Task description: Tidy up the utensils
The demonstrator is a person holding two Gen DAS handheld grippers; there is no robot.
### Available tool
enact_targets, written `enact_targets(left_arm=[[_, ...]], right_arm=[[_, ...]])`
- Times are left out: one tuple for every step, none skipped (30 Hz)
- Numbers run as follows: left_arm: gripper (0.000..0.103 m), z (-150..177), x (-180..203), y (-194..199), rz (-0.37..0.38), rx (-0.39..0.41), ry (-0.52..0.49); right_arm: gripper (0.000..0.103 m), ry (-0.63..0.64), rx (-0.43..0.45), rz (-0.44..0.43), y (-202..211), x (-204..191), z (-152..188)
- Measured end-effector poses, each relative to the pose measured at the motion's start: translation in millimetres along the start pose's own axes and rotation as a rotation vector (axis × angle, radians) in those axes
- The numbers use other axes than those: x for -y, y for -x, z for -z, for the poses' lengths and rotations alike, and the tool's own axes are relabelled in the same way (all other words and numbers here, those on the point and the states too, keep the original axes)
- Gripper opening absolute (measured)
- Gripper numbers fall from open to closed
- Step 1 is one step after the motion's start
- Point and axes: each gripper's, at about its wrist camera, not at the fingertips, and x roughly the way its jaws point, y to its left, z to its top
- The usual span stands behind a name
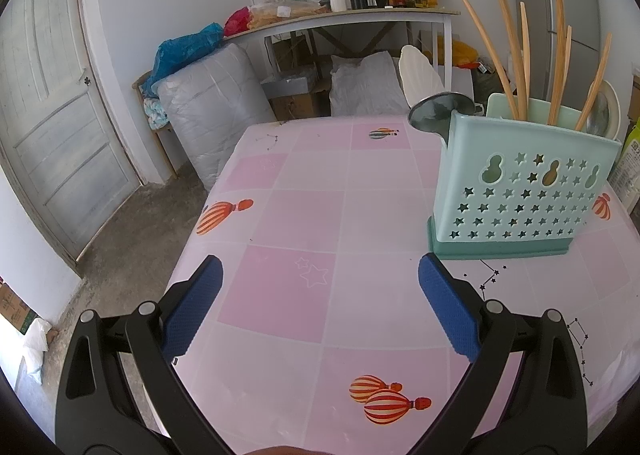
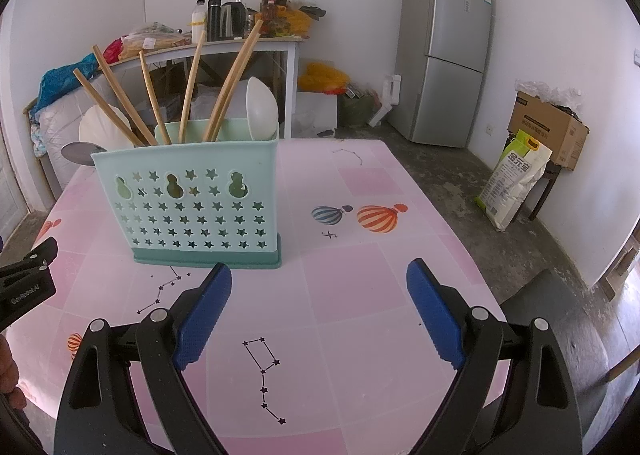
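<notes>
A mint-green utensil holder (image 1: 520,195) with star cut-outs stands on the pink table; it also shows in the right wrist view (image 2: 192,199). Several wooden chopsticks (image 1: 516,55) (image 2: 192,79) stand in it. A metal ladle (image 1: 438,111) (image 2: 78,153) sticks out at its left end, and a white spoon (image 2: 262,107) at its right end. My left gripper (image 1: 320,295) is open and empty, left of and in front of the holder. My right gripper (image 2: 320,303) is open and empty, just in front of the holder's right corner.
The table (image 1: 320,175) has a pink checked cloth with balloon prints. Its left edge (image 1: 188,247) drops to a concrete floor. A cluttered side table (image 1: 340,15), sacks (image 1: 212,107), a fridge (image 2: 448,51) and a box (image 2: 548,127) stand around. The left gripper's body (image 2: 24,287) shows at the right wrist view's left edge.
</notes>
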Motion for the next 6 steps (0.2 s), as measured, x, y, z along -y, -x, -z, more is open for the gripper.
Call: enact_targets(left_arm=[[0.094, 0.9, -0.8, -0.3, 0.001, -0.002, -0.001], [0.094, 1.5, -1.5, -0.4, 0.002, -0.004, -0.002], [0.094, 2.8, -2.9, -0.6, 0.002, -0.005, -0.001], [0.094, 4.0, -4.2, -0.7, 0.004, -0.006, -0.001], [0.094, 3.8, -4.9, -1.7, 0.004, -0.007, 0.0], [0.094, 4.2, -5.5, -1.6, 0.005, -0.007, -0.002]], right_arm=[[0.087, 0.0, 0.0, 0.0, 0.1, 0.2, 0.2], [0.087, 0.0, 0.0, 0.0, 0.0, -0.7, -0.4], [0.087, 0.0, 0.001, 0.0, 0.1, -0.1, 0.0], [0.087, 0.0, 0.0, 0.0, 0.1, 0.2, 0.2], [0.087, 0.0, 0.0, 0.0, 0.0, 0.3, 0.3], [0.087, 0.0, 0.0, 0.0, 0.0, 0.1, 0.2]])
